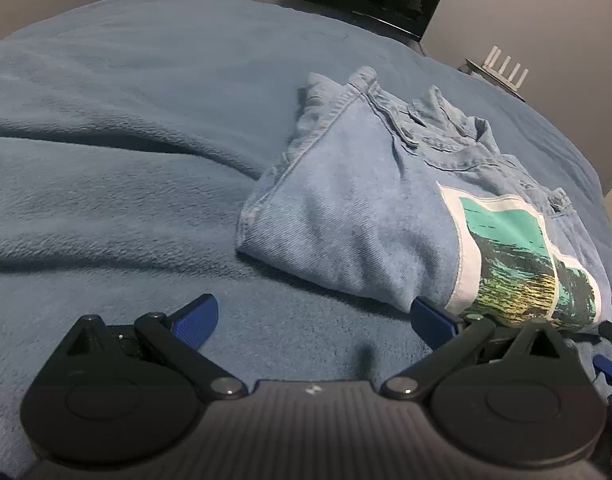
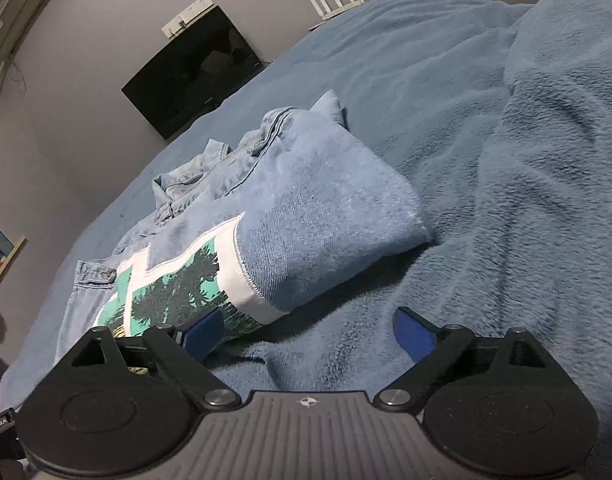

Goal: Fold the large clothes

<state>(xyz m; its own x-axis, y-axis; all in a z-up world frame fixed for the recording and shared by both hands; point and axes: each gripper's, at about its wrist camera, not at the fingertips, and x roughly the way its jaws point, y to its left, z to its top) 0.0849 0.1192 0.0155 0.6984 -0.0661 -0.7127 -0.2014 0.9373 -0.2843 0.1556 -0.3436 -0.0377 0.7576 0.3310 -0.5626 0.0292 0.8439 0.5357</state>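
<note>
A light blue denim jacket lies folded into a compact bundle on the bed, with a white-edged teal and green printed patch facing up. It also shows in the right wrist view. My left gripper is open and empty, just in front of the bundle's near edge, its right finger close to the patch. My right gripper is open and empty, its left finger by the patch's near edge.
A rumpled blue fleece blanket covers the bed and rises in a heap at the right of the right wrist view. A dark TV screen and a white router stand by the grey wall behind.
</note>
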